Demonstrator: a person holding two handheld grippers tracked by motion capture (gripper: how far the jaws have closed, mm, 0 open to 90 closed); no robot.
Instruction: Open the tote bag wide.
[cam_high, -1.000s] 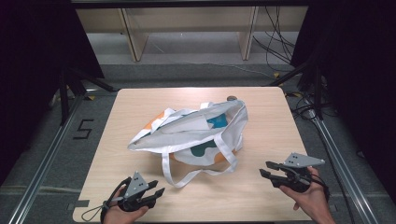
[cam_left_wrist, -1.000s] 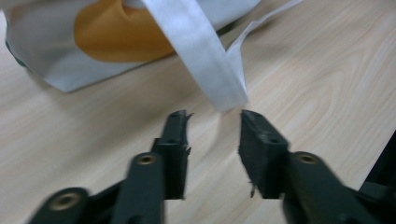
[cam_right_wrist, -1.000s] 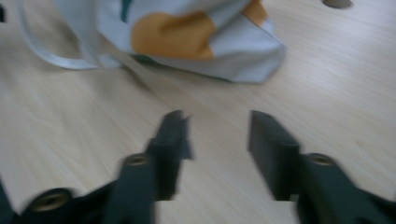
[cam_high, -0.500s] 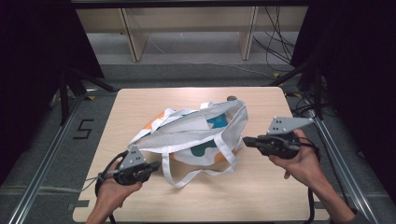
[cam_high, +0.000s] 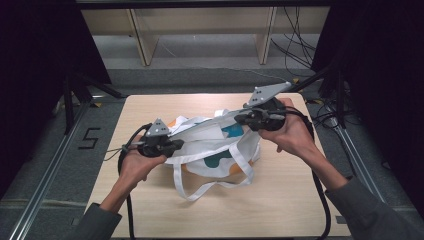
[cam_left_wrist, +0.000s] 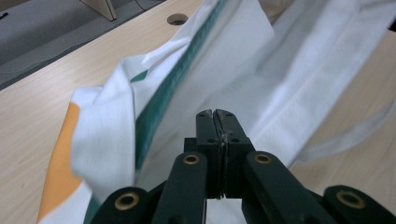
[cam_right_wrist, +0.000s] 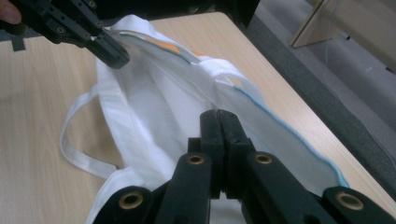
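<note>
A white tote bag (cam_high: 215, 152) with orange and teal print lies in the middle of the wooden table (cam_high: 285, 200). My left gripper (cam_high: 176, 145) is shut at the bag's left rim, its jaws pressed together against the white cloth (cam_left_wrist: 261, 79). My right gripper (cam_high: 239, 118) is shut at the bag's far right rim. Between the two grippers the rim stands raised and stretched. In the right gripper view the bag (cam_right_wrist: 154, 107) opens below my jaws (cam_right_wrist: 219, 114), and the left gripper (cam_right_wrist: 114, 58) pinches the far edge.
One white handle loop (cam_high: 200, 187) trails on the table toward the person. Cables hang from both grippers. A wooden shelf frame (cam_high: 200, 30) stands beyond the table's far edge, and metal rails run along both sides. A round hole (cam_left_wrist: 177, 18) sits in the tabletop.
Both grippers have moved up from the table's front edge to the bag and shut at its rim. The rim, flat before, is now lifted and pulled taut.
</note>
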